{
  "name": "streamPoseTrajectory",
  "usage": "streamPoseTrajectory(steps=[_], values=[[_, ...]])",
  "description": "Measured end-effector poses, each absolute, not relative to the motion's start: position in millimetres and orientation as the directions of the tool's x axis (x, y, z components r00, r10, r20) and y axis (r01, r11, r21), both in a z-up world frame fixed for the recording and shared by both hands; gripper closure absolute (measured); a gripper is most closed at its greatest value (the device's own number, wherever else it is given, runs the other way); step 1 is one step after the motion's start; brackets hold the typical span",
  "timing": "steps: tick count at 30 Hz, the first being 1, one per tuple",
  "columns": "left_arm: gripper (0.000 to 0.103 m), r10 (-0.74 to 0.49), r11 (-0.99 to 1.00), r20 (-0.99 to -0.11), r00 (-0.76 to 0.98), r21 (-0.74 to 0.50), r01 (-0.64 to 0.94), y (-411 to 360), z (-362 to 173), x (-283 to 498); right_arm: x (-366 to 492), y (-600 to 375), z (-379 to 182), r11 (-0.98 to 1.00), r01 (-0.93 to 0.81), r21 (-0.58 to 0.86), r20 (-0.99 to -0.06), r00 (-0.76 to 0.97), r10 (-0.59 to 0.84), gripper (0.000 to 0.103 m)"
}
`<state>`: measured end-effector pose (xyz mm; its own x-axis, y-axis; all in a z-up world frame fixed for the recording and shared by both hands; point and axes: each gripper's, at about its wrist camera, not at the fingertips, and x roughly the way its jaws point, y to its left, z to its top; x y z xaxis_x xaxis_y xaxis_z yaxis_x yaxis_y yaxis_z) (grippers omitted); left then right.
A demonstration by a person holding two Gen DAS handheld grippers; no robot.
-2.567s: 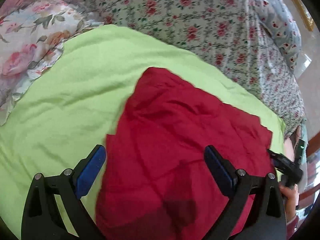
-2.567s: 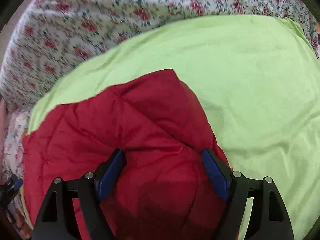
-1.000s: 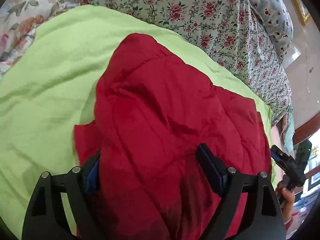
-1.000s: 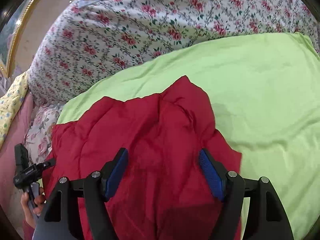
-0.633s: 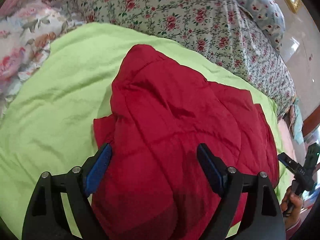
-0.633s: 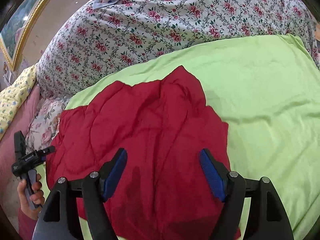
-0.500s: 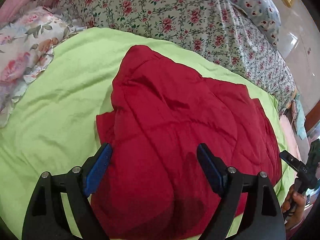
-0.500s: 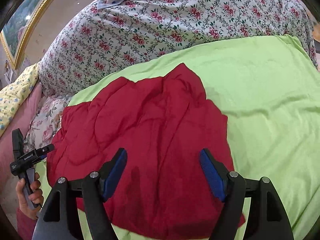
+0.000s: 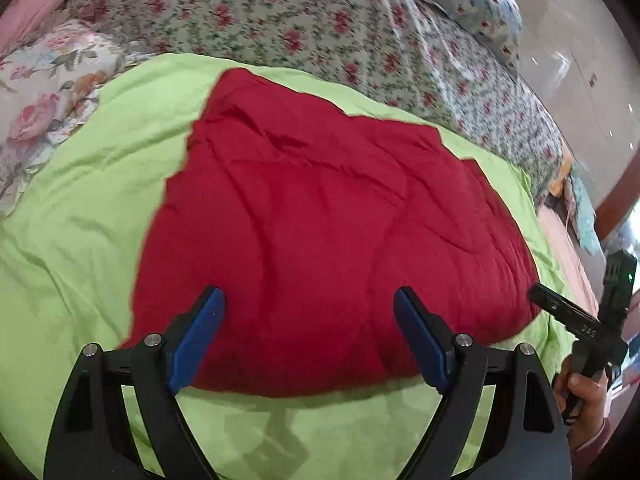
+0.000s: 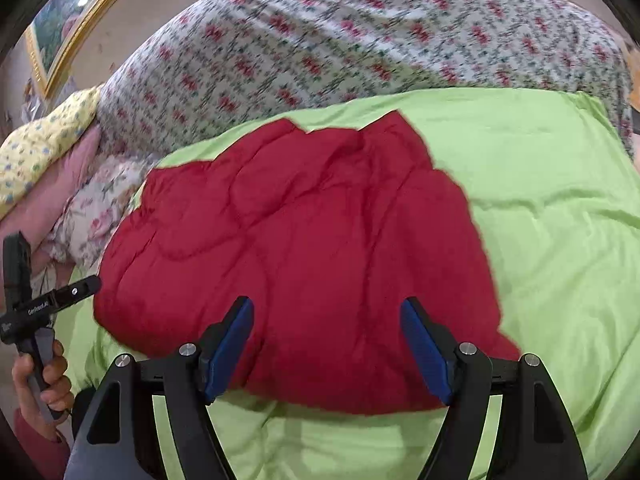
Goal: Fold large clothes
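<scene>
Jaws wide on left gripper (image 9: 308, 332) and right gripper (image 10: 326, 340), nothing held; both backed off red garment (image 9: 320, 216), fold laid flat; next fold pending.

The floral bedspread (image 9: 360, 40) is blurred; gilt frame (image 10: 60, 28) cut off.
</scene>
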<state>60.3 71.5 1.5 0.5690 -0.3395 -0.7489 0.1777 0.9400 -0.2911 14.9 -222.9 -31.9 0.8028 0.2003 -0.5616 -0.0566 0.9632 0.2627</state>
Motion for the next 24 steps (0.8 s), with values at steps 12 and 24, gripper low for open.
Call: streamPoseTrajectory(steps=[12, 24], values=[[0.002, -0.176, 0.982, -0.824, 0.539, -0.108, 0.157, 31, -21, 73, 44, -200, -58, 0.988, -0.025, 0.15, -0.65, 0.751, 0.117, 0.02], [0.0, -0.146, 0.988, -0.83, 0.538, -0.099, 0.115, 24, -26, 91, 70, -200, -61, 0.989, 0.016, 0.149, -0.645, 0.76, 0.085, 0.017]])
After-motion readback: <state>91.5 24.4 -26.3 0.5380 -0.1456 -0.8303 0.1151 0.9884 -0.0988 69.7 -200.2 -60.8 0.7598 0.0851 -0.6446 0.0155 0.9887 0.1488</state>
